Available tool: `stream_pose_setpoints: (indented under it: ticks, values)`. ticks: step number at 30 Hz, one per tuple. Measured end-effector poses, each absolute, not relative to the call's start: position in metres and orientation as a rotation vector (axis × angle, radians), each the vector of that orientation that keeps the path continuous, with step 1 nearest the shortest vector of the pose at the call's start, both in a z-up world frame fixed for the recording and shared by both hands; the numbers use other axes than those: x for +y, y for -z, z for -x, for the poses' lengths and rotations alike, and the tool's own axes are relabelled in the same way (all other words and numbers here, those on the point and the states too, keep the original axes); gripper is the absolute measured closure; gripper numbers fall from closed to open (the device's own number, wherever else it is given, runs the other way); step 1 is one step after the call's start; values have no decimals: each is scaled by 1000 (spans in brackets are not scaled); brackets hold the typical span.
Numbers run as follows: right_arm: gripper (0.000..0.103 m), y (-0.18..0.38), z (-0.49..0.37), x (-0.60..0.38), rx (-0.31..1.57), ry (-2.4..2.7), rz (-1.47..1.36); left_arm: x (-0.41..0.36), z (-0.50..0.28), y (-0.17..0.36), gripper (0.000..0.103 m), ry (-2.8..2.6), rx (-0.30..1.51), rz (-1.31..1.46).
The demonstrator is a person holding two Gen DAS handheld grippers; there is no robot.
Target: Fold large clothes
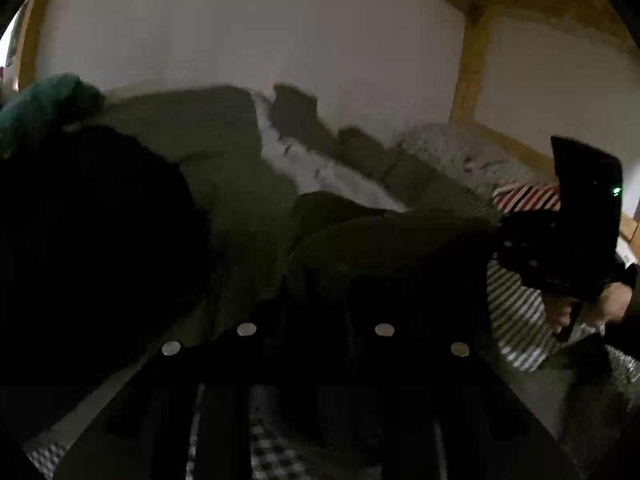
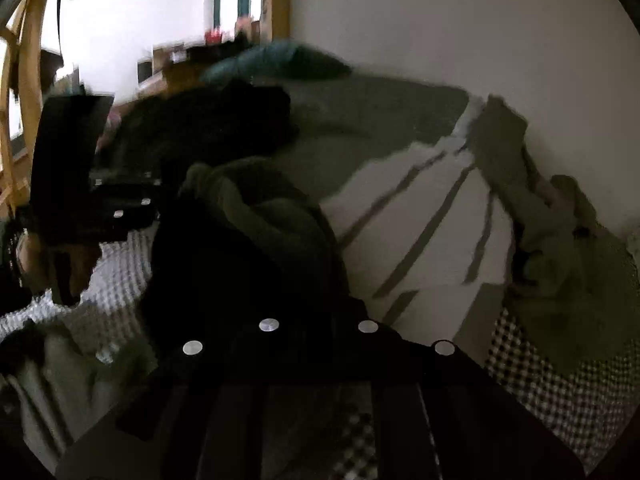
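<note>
A dark olive-green garment (image 1: 384, 240) lies bunched on the bed right at the tips of my left gripper (image 1: 320, 280), whose dark fingers are sunk in its folds and look shut on the cloth. Its edge runs right to my right gripper (image 1: 508, 236), which a hand (image 1: 616, 300) holds. In the right wrist view the same garment (image 2: 256, 216) rises in a thick fold over my right gripper (image 2: 312, 296), which is shut on it. My left gripper (image 2: 144, 204) shows at the left edge of the fabric.
A black heap of clothes (image 1: 80, 240) and a teal item (image 1: 40, 108) lie to the left. A white striped blanket (image 2: 420, 220), grey bedding (image 2: 380, 116), checkered cloth (image 2: 540, 380) and striped fabric (image 1: 516, 320) cover the bed. A white wall and a wooden post (image 1: 468, 76) stand behind.
</note>
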State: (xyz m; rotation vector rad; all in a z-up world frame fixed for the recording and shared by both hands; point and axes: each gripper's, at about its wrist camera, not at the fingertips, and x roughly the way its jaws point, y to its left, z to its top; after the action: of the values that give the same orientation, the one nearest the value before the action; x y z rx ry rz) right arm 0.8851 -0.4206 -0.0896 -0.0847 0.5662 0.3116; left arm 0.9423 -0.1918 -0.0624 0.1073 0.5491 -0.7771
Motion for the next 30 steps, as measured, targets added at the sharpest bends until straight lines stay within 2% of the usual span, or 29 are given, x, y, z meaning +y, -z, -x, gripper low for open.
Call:
stream_pose_setpoints:
  ticks: [7, 14, 17, 22, 30]
  values:
    - [95, 24, -804, -413, 455, -346, 20, -177, -864, -2, 83, 784, 428, -80]
    - [95, 11, -679, -399, 371, -382, -64, -163, -749, -17, 83, 799, 361, -98]
    - [95, 25, -623, -392, 363, -387, -82, -156, -689, -10, 82, 810, 334, -112]
    - [95, 69, -541, -373, 438, -356, -11, -154, -590, 35, 81, 833, 374, -221]
    - [94, 141, -474, -354, 601, -334, 34, -152, -541, 120, 79, 800, 554, -273]
